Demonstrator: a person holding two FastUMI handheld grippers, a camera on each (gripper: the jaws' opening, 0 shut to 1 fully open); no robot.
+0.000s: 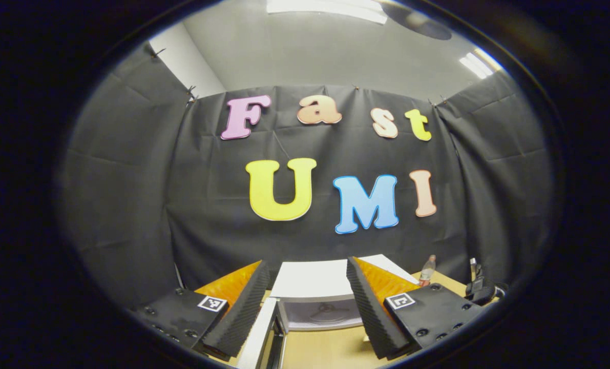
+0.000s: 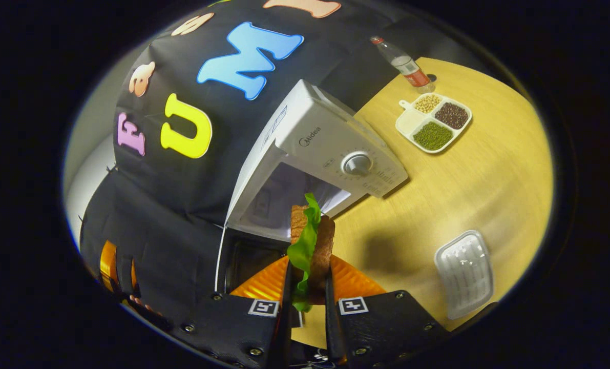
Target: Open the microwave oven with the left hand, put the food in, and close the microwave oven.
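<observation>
Gripping sandwich [image 2: 312, 241] upright between right jaws, before open microwave [image 2: 330, 148], left jaws released.

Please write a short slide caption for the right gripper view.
Right gripper holds a sandwich before the open microwave on a wooden table.

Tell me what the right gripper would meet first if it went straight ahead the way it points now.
Probably the open cavity of the microwave. The right gripper, shut on the sandwich, points at that opening, and nothing stands between them. Depth is hard to judge, so the sandwich might clip the opening's edge.
</observation>
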